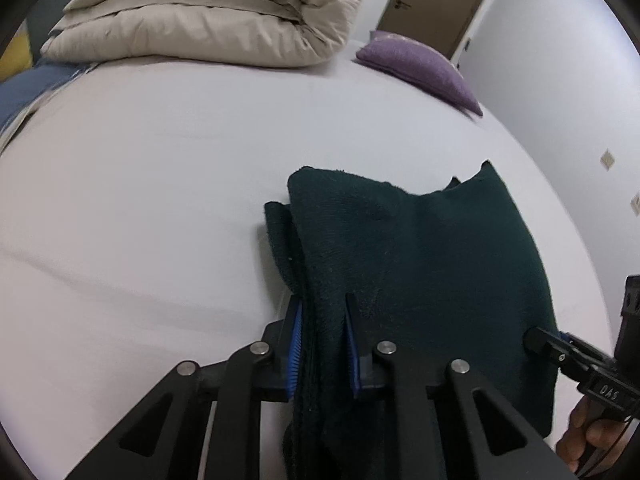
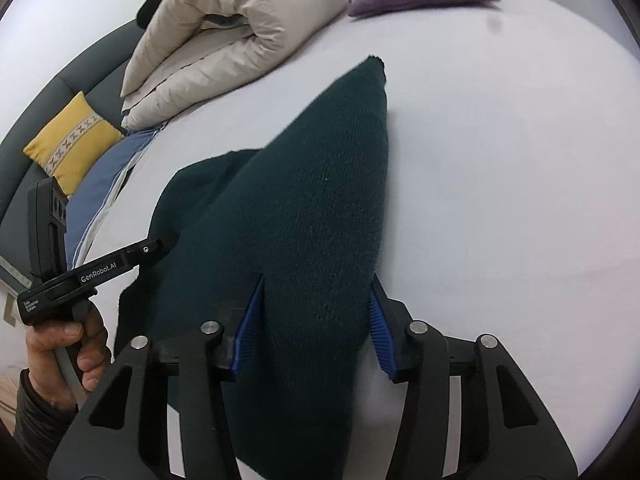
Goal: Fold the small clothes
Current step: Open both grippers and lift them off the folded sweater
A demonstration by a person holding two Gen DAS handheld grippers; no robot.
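Note:
A dark green knit garment lies partly folded on the white bed sheet. My left gripper is shut on the garment's left edge, the folded layers bunched between its blue pads. The right gripper shows at the right edge of the left wrist view, touching the garment's right side. In the right wrist view the garment runs between the fingers of my right gripper. Its jaws stand wide apart on either side of the cloth. The left gripper touches the garment's left edge there.
A rolled cream duvet lies at the far side of the bed, a purple cushion to its right. A yellow cushion and blue cloth sit at the left. A door and wall stand behind.

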